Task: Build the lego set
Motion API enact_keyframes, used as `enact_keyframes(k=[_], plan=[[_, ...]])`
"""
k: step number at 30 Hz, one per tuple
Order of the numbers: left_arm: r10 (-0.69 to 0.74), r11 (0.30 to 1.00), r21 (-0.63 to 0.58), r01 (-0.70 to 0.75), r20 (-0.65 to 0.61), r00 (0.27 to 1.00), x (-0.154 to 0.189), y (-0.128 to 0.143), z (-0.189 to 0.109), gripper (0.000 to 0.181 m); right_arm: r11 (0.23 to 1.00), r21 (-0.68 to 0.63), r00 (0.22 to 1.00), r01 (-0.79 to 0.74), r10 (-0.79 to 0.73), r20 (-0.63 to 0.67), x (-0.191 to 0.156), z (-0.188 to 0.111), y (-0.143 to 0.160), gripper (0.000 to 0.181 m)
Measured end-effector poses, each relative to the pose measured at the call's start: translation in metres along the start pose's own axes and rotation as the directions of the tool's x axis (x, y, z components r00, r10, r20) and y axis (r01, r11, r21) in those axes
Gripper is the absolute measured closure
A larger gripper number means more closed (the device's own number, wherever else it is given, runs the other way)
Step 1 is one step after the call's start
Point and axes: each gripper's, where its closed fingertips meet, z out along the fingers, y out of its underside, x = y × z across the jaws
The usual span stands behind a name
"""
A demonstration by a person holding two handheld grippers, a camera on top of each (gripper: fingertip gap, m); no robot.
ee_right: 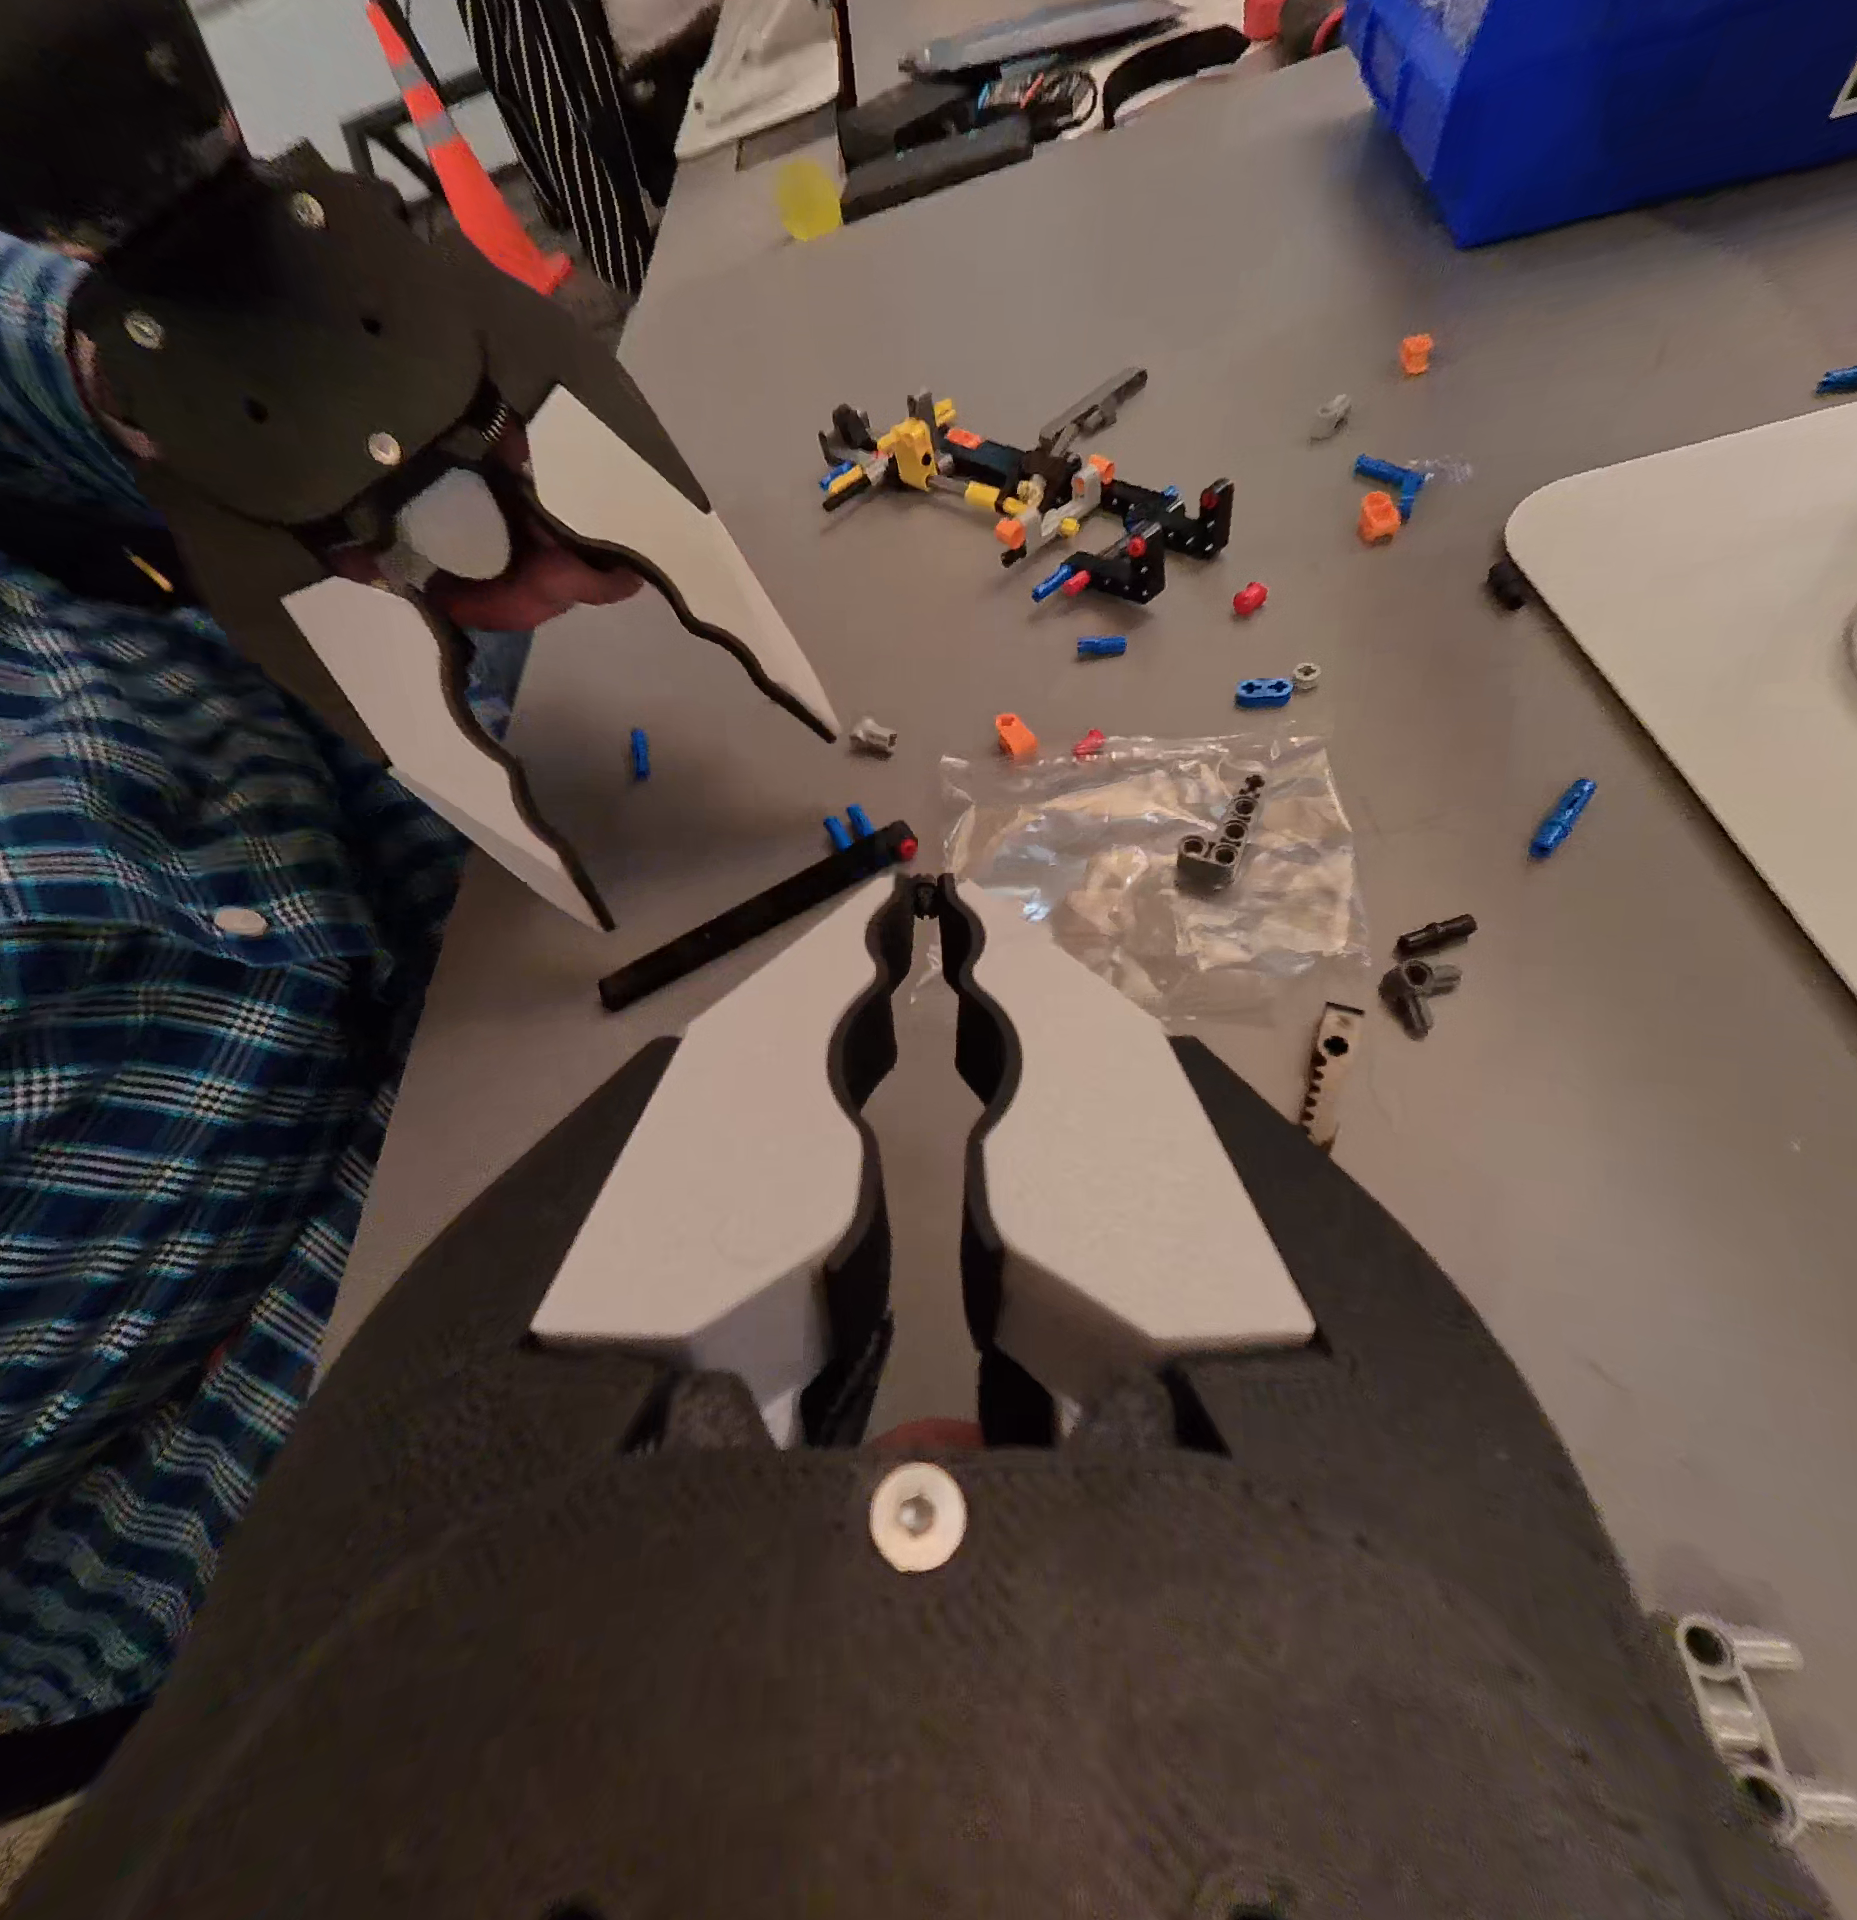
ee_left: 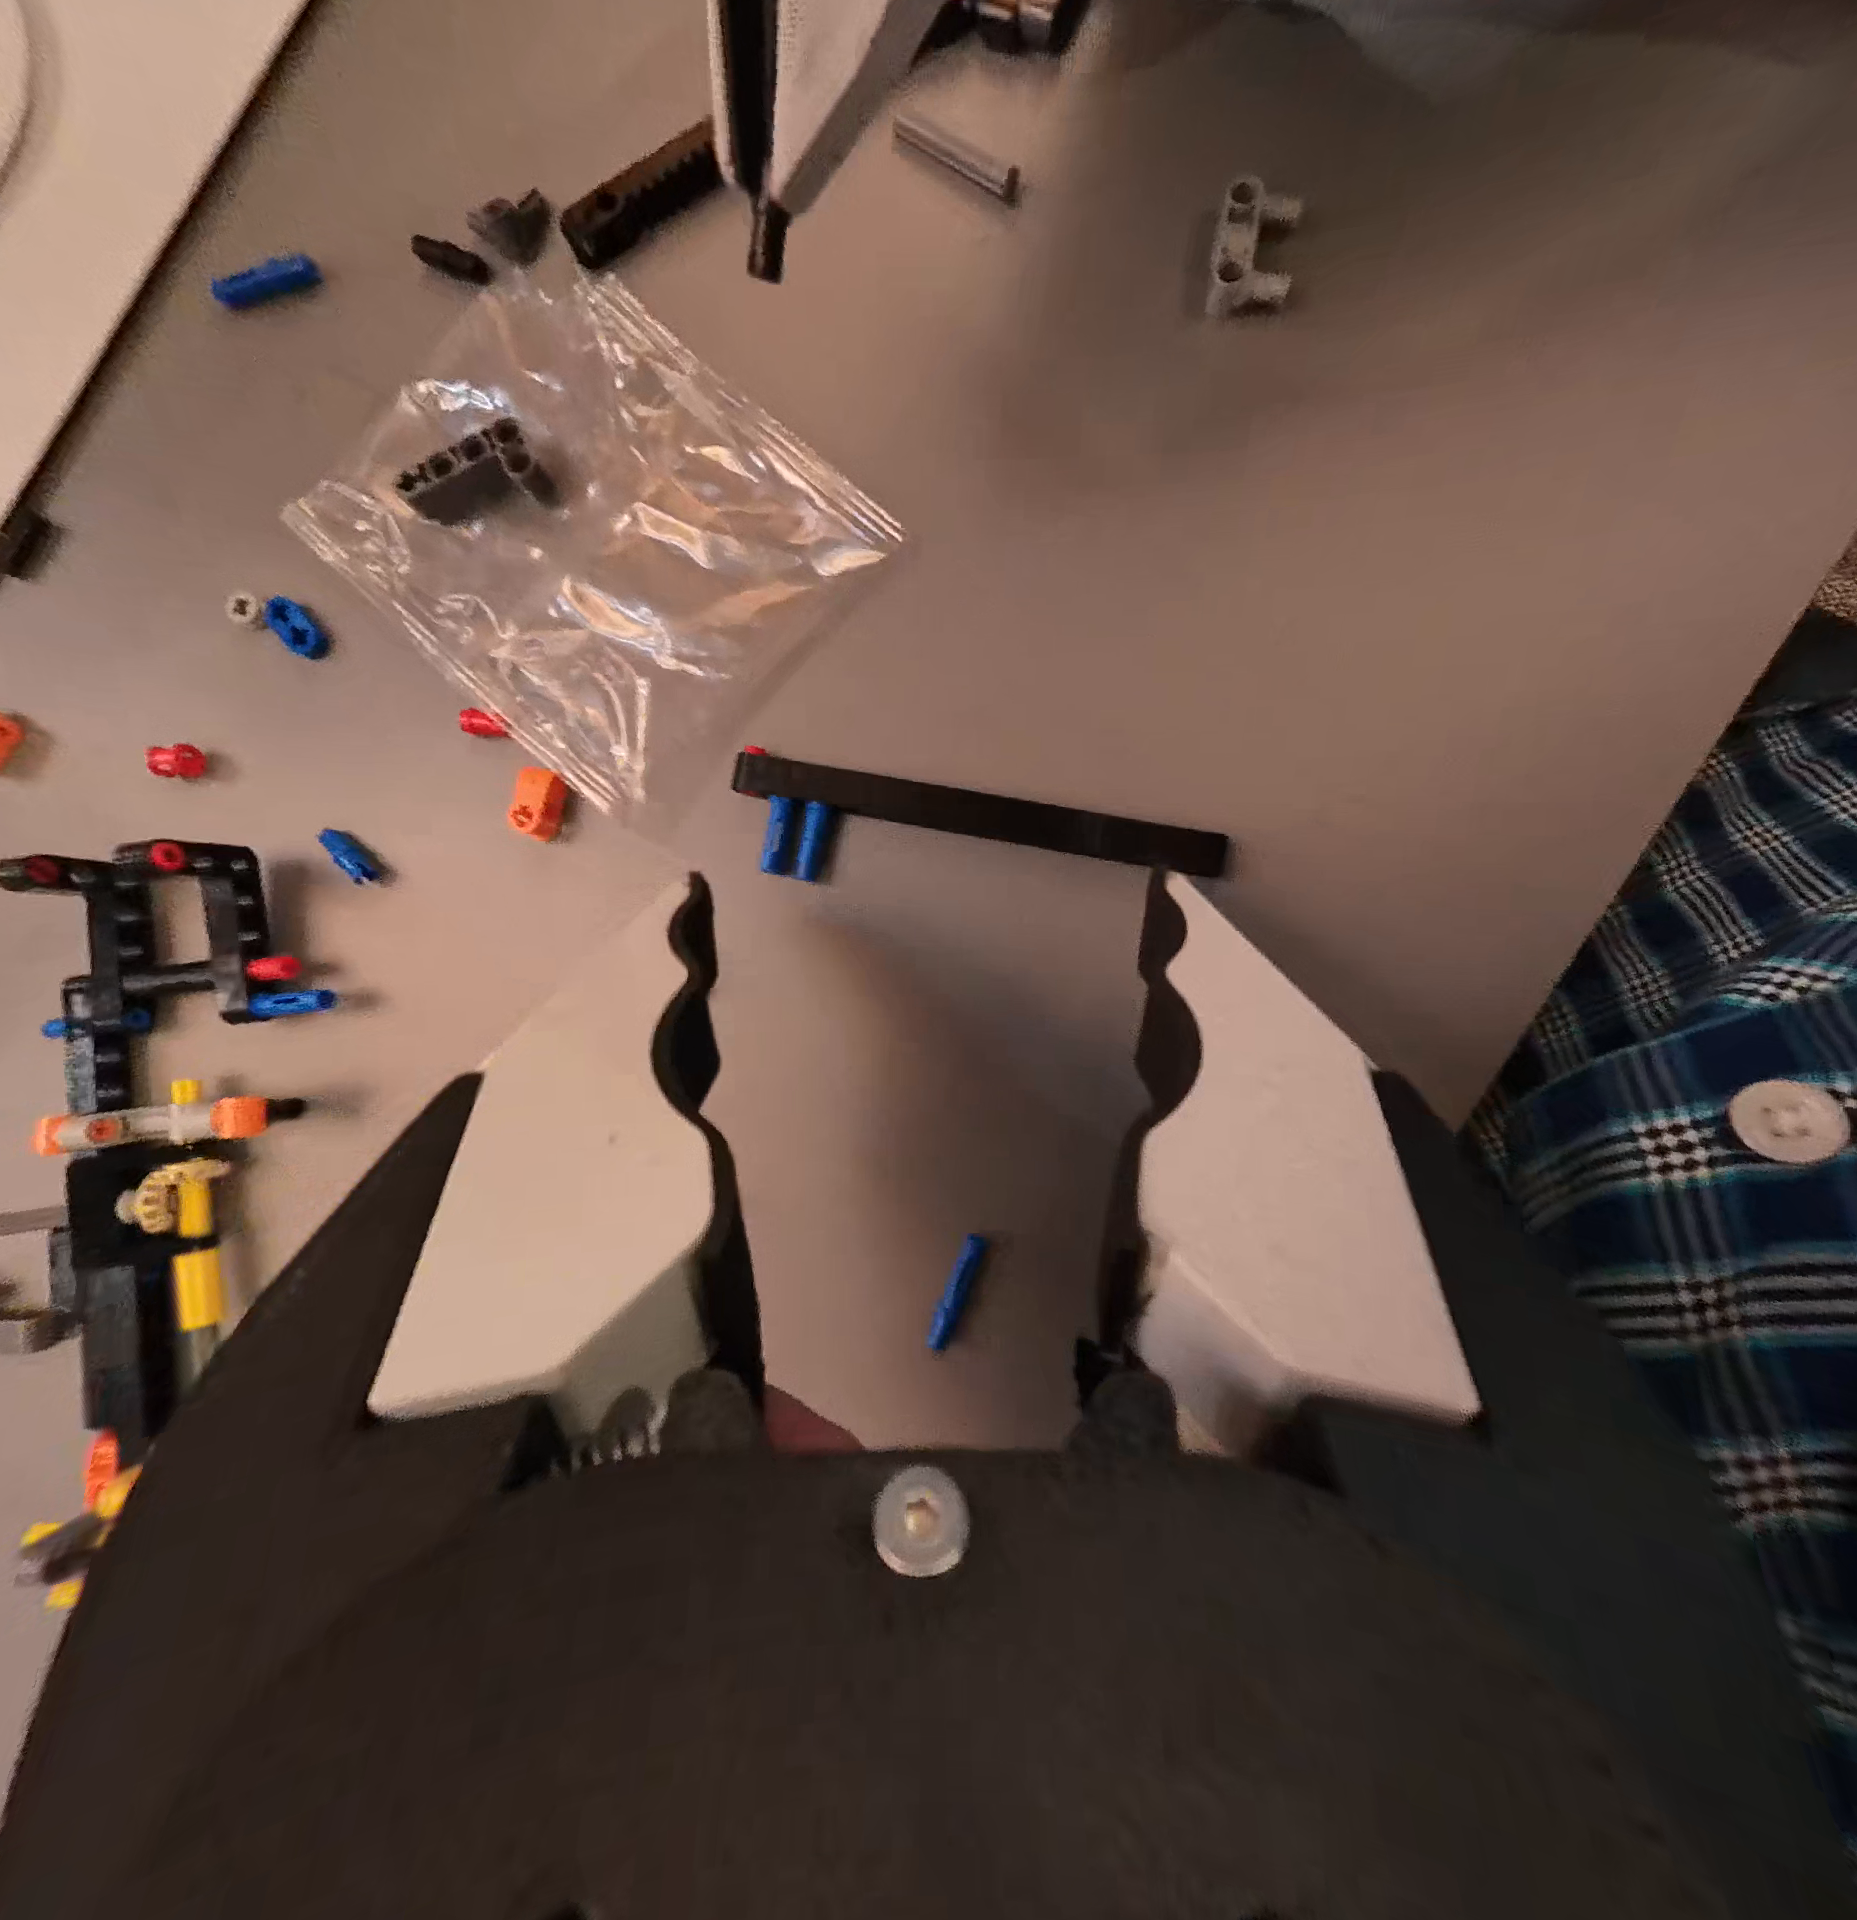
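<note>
Hand-held gripper [ee_right: 926, 896] pinching small black pin [ee_right: 922, 900]

Both grippers share one build — the left gripper [ee_left: 924, 883] and right gripper [ee_right: 926, 891] have matte black bodies, white wedge fingers edged with wavy black pads, and a silver screw. The person's shirt [ee_right: 155, 1039] is blue plaid with pale buttons.

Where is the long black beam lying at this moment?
The long black beam lies on the grey table, just beyond the open left tongs, beside the clear plastic bag.

Left gripper [ee_left: 926, 883] fingers spread wide; right gripper [ee_right: 925, 891] fingers pinched nearly together.
</note>
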Motion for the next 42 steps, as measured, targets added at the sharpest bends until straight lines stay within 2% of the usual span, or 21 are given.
enact_keyframes(k=[6,13,17,23,33,42], plan=[[-0.031,1.000,0.002,0.031,0.007,0.999,0.012,-0.002,0.006,0.098,0.985,-0.134,0.994,0.105,-0.106,0.002,-0.012,0.016,0.017,0.179],[-0.068,0.998,0.007,0.067,0.043,0.997,0.017,-0.011,0.009,0.120,0.956,-0.215,0.979,0.201,-0.200,0.029,-0.027,0.032,0.026,0.179],[-0.081,0.996,-0.030,0.084,0.069,0.994,0.019,-0.011,0.014,0.122,0.943,-0.252,0.975,0.219,-0.217,0.039,-0.031,0.039,0.033,0.179],[-0.056,0.995,-0.080,0.065,0.109,0.992,0.015,-0.005,0.020,0.136,0.941,-0.257,0.975,0.221,-0.219,0.035,-0.031,0.041,0.033,0.179],[0.002,0.992,-0.127,0.010,0.095,0.995,0.011,0.005,0.016,0.171,0.949,-0.237,0.978,0.208,-0.209,0.021,-0.027,0.036,0.030,0.179],[-0.037,0.996,-0.078,0.043,0.080,0.996,0.006,0.007,0.011,0.176,0.968,-0.177,0.983,0.179,-0.185,-0.018,-0.019,0.023,0.019,0.179]])
